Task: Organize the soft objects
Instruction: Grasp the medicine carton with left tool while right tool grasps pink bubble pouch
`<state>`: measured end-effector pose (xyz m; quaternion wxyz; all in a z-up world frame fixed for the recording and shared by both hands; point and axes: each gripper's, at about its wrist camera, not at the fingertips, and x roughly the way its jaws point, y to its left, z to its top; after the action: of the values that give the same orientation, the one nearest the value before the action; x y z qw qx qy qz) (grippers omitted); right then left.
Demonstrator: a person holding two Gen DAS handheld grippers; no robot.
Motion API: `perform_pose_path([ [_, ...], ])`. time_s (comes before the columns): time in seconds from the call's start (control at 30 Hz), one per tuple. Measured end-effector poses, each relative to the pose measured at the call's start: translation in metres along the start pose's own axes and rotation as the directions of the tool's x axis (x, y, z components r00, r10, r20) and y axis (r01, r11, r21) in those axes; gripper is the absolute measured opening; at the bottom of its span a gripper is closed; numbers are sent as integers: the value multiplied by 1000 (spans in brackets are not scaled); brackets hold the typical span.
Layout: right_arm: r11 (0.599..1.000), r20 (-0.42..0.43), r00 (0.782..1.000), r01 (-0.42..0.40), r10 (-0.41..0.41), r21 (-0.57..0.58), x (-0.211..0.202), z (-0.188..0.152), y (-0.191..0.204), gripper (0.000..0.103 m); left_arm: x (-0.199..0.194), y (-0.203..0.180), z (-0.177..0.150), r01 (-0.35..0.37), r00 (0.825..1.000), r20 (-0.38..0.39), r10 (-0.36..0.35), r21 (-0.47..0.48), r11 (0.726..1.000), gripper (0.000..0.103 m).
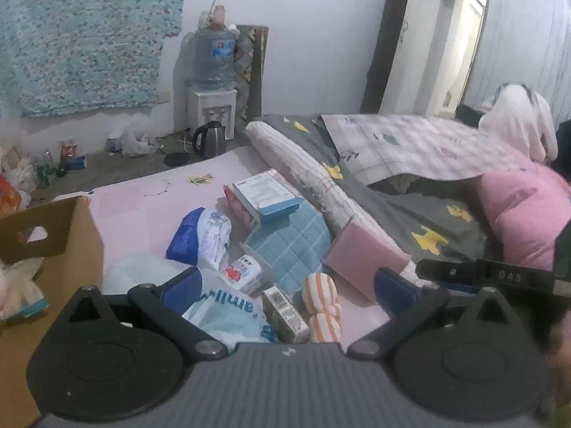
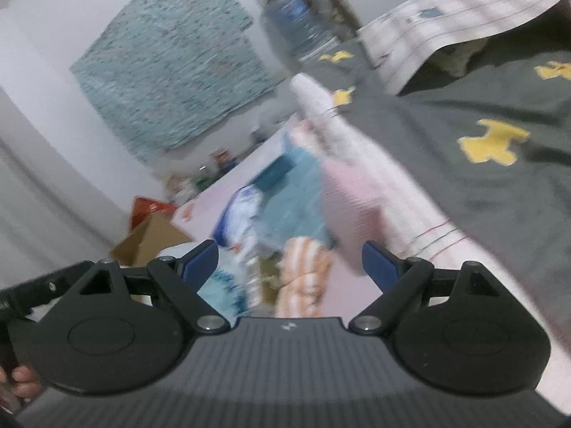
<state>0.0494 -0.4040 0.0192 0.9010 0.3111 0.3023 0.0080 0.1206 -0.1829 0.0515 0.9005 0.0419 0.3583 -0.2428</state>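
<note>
Scanning left wrist view: left hand-held gripper (image 1: 291, 290) jaws spread wide, nothing between them, hovering over a pile on the pink bed sheet (image 1: 142, 207).
Soft things: orange striped plush (image 1: 321, 306) right between the fingertips; blue quilted cloth (image 1: 289, 242) behind it; pink foam block (image 1: 364, 260) just beside, to the right; blue-white plastic pack (image 1: 200, 239) to the left.
Container: cardboard box (image 1: 71, 242) at left edge, something pale already inside.
Other clutter: white-blue carton (image 1: 264, 196) resting on the cloth, small green carton (image 1: 283, 314) touching the plush.
Right wrist view: right hand-held gripper (image 2: 289, 264) also open and empty, frame heavily motion-blurred, same striped plush (image 2: 303, 271) ahead of the fingers.
Risk: both grippers aimed at the same plush, so collision likely; closing now may pinch the green carton too; blur suggests fast motion, so overshoot possible.
</note>
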Motion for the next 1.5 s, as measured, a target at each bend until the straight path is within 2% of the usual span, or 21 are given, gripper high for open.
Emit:
perform_pose_path([
  [0.1, 999, 30, 999, 43, -42, -24, 15, 4, -8, 88, 22, -1, 9, 15, 999, -33, -16, -15, 1000, 103],
  [0.33, 992, 11, 996, 87, -87, -88, 63, 21, -15, 85, 82, 24, 54, 44, 987, -147, -70, -172, 984, 103],
  [0.47, 989, -10, 995, 97, -99, -114, 82, 22, -19, 70, 123, 34, 80, 10, 978, -202, -52, -205, 979, 103],
  [0.6, 986, -8, 994, 105, -107, -131, 91, 21, -24, 48, 161, 42, 97, -21, 975, -219, -30, -226, 974, 103],
  [0.63, 985, -9, 994, 107, -109, -134, 92, 21, -24, 44, 172, 44, 102, -30, 973, -231, -25, -233, 972, 103],
  [0.67, 985, -9, 994, 108, -110, -137, 92, 21, -25, 35, 183, 47, 106, -41, 969, -246, -20, -239, 970, 103],
  [0.7, 985, -11, 994, 103, -106, -142, 93, 21, -25, 33, 196, 50, 110, -61, 964, -265, -6, -247, 967, 103],
  [0.8, 982, -7, 994, 104, -106, -160, 91, 20, -24, 33, 224, 52, 120, -116, 954, -297, 40, -243, 963, 103],
  [0.93, 980, -16, 994, 104, -108, -169, 95, 22, -21, 35, 252, 48, 129, -146, 940, -334, 69, -211, 966, 103],
  [1.03, 982, -22, 994, 100, -105, -161, 100, 22, -22, 41, 271, 44, 130, -179, 926, -364, 95, -204, 962, 103],
  [1.17, 981, -30, 994, 98, -105, -166, 107, 22, -22, 43, 288, 41, 127, -186, 916, -393, 86, -224, 957, 102],
  [1.23, 979, -31, 994, 103, -110, -175, 109, 21, -22, 43, 295, 39, 126, -198, 909, -405, 96, -219, 955, 99],
  [1.3, 976, -30, 993, 107, -115, -189, 110, 20, -20, 43, 301, 39, 124, -210, 903, -418, 103, -217, 953, 87],
  [1.37, 972, -26, 992, 115, -123, -206, 109, 18, -18, 41, 302, 41, 123, -195, 903, -422, 80, -236, 952, 80],
  [1.5, 970, -18, 992, 121, -128, -212, 106, 18, -17, 35, 298, 45, 122, -178, 913, -404, 65, -251, 951, 79],
])
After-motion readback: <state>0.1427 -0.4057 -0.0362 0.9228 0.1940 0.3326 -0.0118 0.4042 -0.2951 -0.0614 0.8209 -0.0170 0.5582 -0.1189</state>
